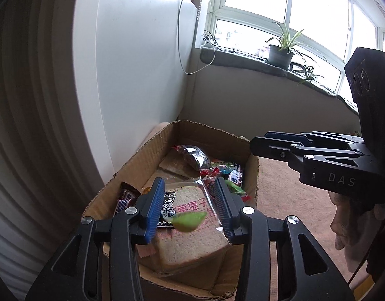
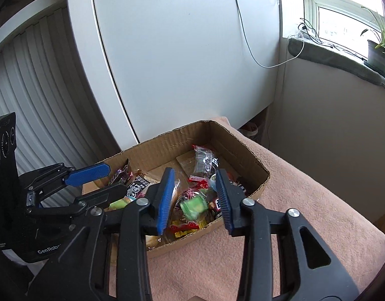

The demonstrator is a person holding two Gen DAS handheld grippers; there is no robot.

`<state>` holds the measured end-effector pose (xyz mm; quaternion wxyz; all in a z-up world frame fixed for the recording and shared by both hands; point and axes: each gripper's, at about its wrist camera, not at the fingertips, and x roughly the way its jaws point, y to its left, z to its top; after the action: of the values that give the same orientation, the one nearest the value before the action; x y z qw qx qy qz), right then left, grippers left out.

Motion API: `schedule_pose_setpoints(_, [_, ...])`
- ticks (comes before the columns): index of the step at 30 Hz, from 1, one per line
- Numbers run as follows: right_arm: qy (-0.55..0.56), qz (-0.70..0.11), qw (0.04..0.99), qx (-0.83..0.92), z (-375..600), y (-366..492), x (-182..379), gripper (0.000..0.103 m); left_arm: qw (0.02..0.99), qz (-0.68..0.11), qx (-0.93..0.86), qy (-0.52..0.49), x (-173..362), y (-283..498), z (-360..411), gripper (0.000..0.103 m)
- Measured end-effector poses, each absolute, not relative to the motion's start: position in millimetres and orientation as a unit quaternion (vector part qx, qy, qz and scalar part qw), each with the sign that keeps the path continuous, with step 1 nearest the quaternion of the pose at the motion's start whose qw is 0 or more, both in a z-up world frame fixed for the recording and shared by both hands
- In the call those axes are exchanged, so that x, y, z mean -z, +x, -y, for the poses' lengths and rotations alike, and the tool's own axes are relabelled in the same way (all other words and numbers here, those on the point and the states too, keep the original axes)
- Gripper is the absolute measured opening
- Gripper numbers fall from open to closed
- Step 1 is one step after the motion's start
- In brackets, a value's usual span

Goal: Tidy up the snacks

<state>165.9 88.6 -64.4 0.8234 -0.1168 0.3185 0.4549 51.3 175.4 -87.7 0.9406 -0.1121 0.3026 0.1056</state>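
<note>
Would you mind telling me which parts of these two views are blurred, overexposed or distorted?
Left wrist view: the green candy between the open left claw is motion-smeared, the window is blown out white, and the wall edges bow from the fisheye. Right wrist view: a green wrapper in the cardboard box is blurred, and the window is also overexposed.

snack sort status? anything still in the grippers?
Done: cardboard box already holds the bread pack, chocolate bar and assorted candies. In hand: nothing. Left gripper and right gripper are both open above the box; a blurred green candy sits between the left fingers, ungripped. No snacks visible outside.
</note>
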Motion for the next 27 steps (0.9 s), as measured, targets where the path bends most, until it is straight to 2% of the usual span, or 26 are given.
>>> schedule_pose_setpoints(6, [-0.115,-0.31,0.829,-0.451,-82.1,161.8,59.3,0.049,0.941,-0.296,-0.112,-0.117,84.4,46.0,-176.9,0.049])
schedule_pose_setpoints(9, [-0.111,-0.308,0.832,-0.448,-75.7,161.1,57.3,0.06,0.942,-0.294,-0.111,-0.116,81.4,44.0,-175.8,0.049])
schedule_pose_setpoints(14, [-0.104,-0.304,0.837,-0.443,-64.7,156.9,53.7,0.061,0.944,-0.29,-0.112,-0.112,76.3,37.9,-171.2,0.05])
schedule_pose_setpoints(17, [-0.103,-0.298,0.841,-0.44,-57.2,152.1,51.2,0.071,0.945,-0.288,-0.113,-0.109,73.3,34.3,-167.9,0.05])
schedule_pose_setpoints(20, [-0.11,-0.29,0.845,-0.436,-48.8,144.0,49.0,0.072,0.946,-0.282,-0.115,-0.11,70.0,27.7,-163.9,0.05])
schedule_pose_setpoints(22, [-0.112,-0.285,0.847,-0.434,-42.4,136.4,47.7,0.074,0.947,-0.279,-0.116,-0.109,67.9,22.3,-160.0,0.055])
schedule_pose_setpoints(24, [-0.109,-0.279,0.851,-0.43,-34.2,129.0,46.2,0.086,0.948,-0.275,-0.117,-0.106,66.1,15.7,-154.4,0.061])
schedule_pose_setpoints(27, [-0.105,-0.267,0.86,-0.422,-21.6,117.0,43.4,0.094,0.949,-0.273,-0.122,-0.1,62.9,7.7,-147.4,0.064])
